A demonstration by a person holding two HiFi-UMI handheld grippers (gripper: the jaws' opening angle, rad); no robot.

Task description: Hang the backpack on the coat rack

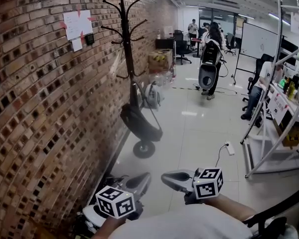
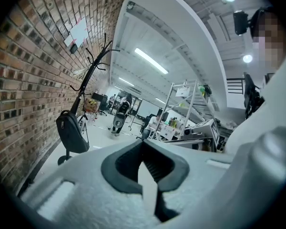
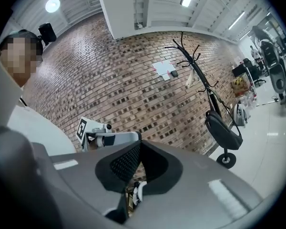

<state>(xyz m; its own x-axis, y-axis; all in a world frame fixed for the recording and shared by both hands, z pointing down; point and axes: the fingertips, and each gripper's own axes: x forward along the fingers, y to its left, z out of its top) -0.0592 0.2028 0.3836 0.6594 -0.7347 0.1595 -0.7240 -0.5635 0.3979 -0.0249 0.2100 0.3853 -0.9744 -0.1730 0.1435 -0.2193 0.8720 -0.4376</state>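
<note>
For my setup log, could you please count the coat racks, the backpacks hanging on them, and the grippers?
Coat rack: 1
Backpack: 1
Left gripper and right gripper: 2
Total: 4

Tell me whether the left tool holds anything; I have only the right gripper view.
Observer: No. The left tool has its jaws together, with nothing between them.
Operator: Report any trip hazard ahead.
Observer: What looks like a white power strip lies with its cord on the floor, beside a white shelving frame.
Operator: Say who is near it.
Observer: One person sits at that frame's far end.
</note>
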